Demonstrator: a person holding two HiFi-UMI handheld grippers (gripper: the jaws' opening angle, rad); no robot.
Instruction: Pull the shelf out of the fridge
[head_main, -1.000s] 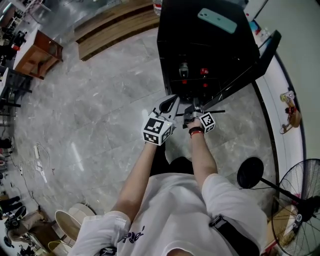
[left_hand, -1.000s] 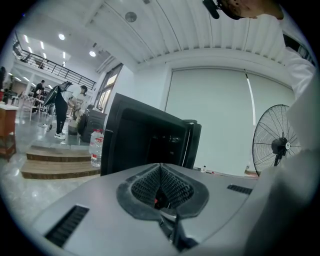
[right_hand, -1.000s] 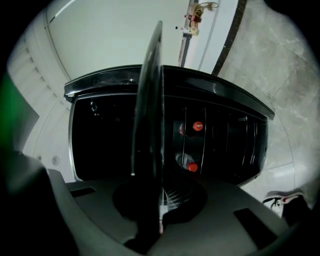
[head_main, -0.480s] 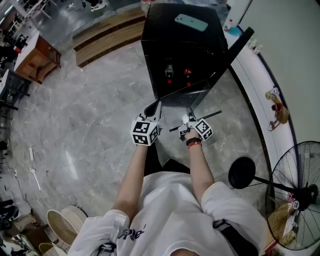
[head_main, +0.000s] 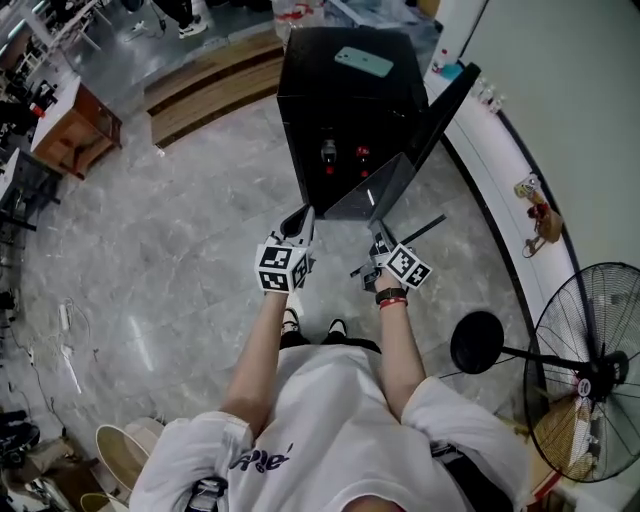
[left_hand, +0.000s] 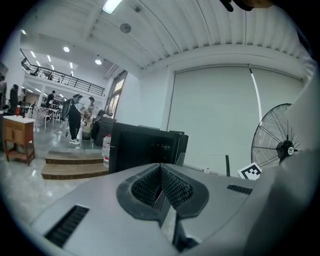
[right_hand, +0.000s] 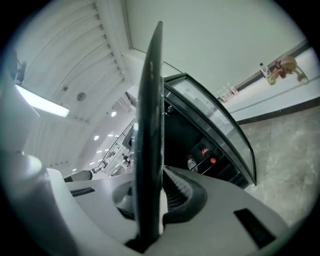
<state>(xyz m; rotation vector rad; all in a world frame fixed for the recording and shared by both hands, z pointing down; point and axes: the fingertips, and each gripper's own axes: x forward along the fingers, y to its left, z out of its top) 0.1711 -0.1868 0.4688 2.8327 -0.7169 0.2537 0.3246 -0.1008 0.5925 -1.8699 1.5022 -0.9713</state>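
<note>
Moved: shelf (head_main: 367, 192) has come up and away from the fridge (head_main: 340, 110) since a second ago. It was low at the cabinet mouth then and now hangs tilted in the air before the open cavity. Both claws came up and nearer to the person with it.
Shelf, place: between the fridge front and the person, off any support. From above I cannot tell whether its far edge is wholly clear of the opening.
Shelf, lie: thin grey pane, tilted rather than level. The right gripper view shows it edge-on as a dark upright bar.
Right claw (head_main: 377, 234): clamped on the near right edge, with the pane running straight between the pads.
Left claw (head_main: 304, 215): jaws all but together at the near left corner. A thin pale sliver between the pads looks like the pane's edge, so I read it as gripping.
Key relation: shelf lies on the far side of both claws and reaches from them toward the fridge. Its near edge runs left to right between them, one hand per corner, neither nearer. Any further pull should go straight to the near side.
Progress: judged almost done.
Risk: the door (head_main: 445, 105) stands open at right, and a tilted far corner could catch it.
Around: red-capped bottles (head_main: 328, 153) inside the fridge, fan (head_main: 585, 370) near right, grey floor (head_main: 180, 250).
</note>
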